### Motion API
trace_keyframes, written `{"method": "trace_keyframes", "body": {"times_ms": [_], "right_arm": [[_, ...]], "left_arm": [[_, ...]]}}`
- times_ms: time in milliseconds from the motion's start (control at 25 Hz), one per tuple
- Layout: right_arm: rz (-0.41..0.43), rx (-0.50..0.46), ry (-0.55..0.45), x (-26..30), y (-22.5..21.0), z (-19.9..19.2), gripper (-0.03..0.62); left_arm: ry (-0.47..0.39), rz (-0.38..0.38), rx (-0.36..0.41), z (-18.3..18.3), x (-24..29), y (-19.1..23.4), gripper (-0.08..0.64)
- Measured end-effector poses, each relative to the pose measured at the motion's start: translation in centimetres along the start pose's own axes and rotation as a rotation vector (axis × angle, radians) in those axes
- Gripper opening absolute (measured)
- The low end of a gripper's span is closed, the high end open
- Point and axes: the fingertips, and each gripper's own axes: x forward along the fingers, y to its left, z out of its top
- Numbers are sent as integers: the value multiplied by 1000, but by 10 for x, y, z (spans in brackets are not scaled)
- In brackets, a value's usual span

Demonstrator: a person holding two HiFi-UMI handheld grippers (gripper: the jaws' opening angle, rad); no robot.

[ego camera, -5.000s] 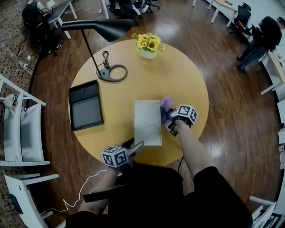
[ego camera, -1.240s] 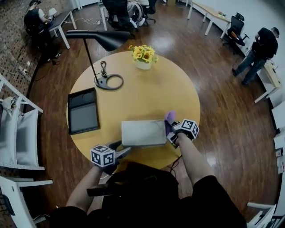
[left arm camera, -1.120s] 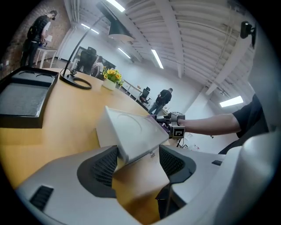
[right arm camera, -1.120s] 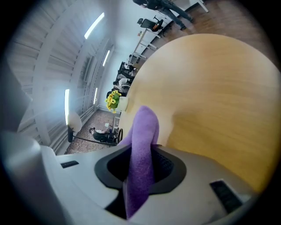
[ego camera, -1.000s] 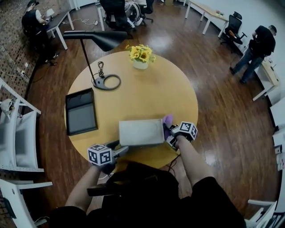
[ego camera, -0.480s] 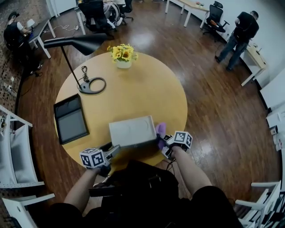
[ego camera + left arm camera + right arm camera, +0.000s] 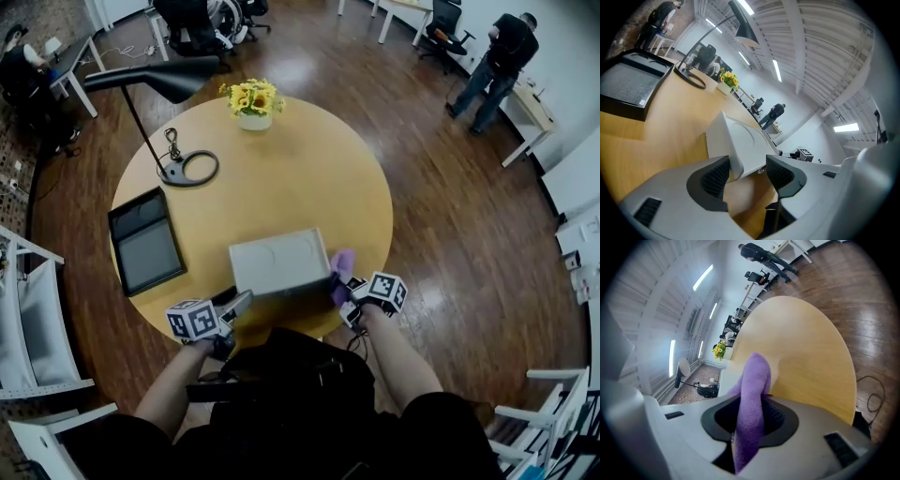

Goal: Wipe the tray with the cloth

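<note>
A white tray lies crosswise near the front edge of the round table. My left gripper is at its front left corner. In the left gripper view the tray has that corner between the jaws of the left gripper. The jaws have just been closing, and both pads touch the corner. My right gripper is at the tray's right end, shut on a purple cloth. In the right gripper view the cloth stands up out of the right gripper, beside the tray.
A black lamp with its ring base and a pot of sunflowers stand at the far side. A black tray lies at the left. White chairs stand left of the table; people are in the background.
The tray lay lengthwise five seconds ago and now lies crosswise. The left gripper has closed in on its front left corner. The right gripper stays at the right end with the cloth.
</note>
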Motion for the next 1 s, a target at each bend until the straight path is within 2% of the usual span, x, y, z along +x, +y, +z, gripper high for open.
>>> {"method": "trace_keyframes", "body": {"times_ms": [80, 200, 320, 400, 480, 720, 880, 1000], "right_arm": [[11, 37, -8, -6, 4, -4, 89], [20, 24, 9, -11, 6, -9, 89], [13, 23, 11, -12, 3, -16, 89], [7, 30, 5, -11, 3, -21, 89], [16, 32, 9, -10, 2, -26, 89], [46, 103, 17, -13, 17, -38, 89], [17, 21, 43, -12, 14, -31, 89], [27, -15, 33, -12, 18, -23, 88]], "left_arm": [[10, -22, 1, 10, 2, 2, 250], [-40, 14, 55, 45, 4, 14, 253], [-79, 71, 157, 82, 14, 28, 253], [-59, 99, 251, 97, 32, 39, 279], [-13, 120, 313, 103, 52, 52, 279], [126, 56, 297, 78, 87, 54, 291], [131, 41, 321, 73, 85, 47, 288], [136, 50, 322, 70, 79, 43, 290]]}}
